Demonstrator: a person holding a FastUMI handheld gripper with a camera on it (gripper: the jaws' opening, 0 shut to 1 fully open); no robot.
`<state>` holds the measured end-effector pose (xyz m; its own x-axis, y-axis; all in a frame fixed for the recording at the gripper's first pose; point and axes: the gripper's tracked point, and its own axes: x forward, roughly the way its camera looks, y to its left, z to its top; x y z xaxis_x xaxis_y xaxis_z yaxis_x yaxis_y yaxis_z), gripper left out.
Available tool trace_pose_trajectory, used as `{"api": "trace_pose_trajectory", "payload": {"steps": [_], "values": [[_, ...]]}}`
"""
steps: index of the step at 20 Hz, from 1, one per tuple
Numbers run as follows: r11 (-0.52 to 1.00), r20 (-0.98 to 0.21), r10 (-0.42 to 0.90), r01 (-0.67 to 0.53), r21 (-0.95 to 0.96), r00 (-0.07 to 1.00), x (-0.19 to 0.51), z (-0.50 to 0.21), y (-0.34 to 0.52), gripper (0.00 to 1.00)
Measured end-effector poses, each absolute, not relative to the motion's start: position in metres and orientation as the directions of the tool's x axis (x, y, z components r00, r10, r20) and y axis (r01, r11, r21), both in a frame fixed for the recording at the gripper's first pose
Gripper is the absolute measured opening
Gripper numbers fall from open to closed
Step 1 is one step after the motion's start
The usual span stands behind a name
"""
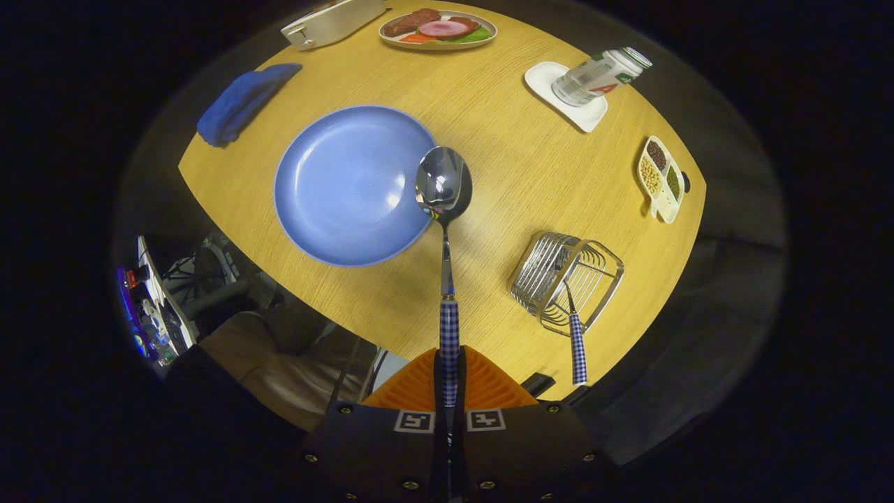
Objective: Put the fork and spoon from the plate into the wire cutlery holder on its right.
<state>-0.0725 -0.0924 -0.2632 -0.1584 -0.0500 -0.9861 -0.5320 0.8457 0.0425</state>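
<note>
The spoon [444,187] is clamped by its checked handle between the gripper [449,381] fingers, held over the blue plate [346,185]'s right rim. The fork [576,346] already stands in the wire cutlery holder [567,279] to the right, so half remains: carrying the spoon across.

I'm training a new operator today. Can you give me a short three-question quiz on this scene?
1. True or false: the tool is shut on the spoon by its checked handle.
2. Where is the fork now?
A. on the blue plate
B. in the wire cutlery holder, handle sticking out
C. on the blue cloth
3. Fill in: the spoon's bowl hangs over the plate's ____ nearest the holder.

Key: 1 true; 2 B; 3 rim.
</note>
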Motion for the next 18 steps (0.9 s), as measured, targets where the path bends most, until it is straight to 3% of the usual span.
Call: {"api": "trace_pose_trajectory", "payload": {"steps": [18], "values": [[0.896, -0.971, -0.090, -0.444, 0.019, -0.223, -0.082, -0.238, -0.178, 0.02]]}}
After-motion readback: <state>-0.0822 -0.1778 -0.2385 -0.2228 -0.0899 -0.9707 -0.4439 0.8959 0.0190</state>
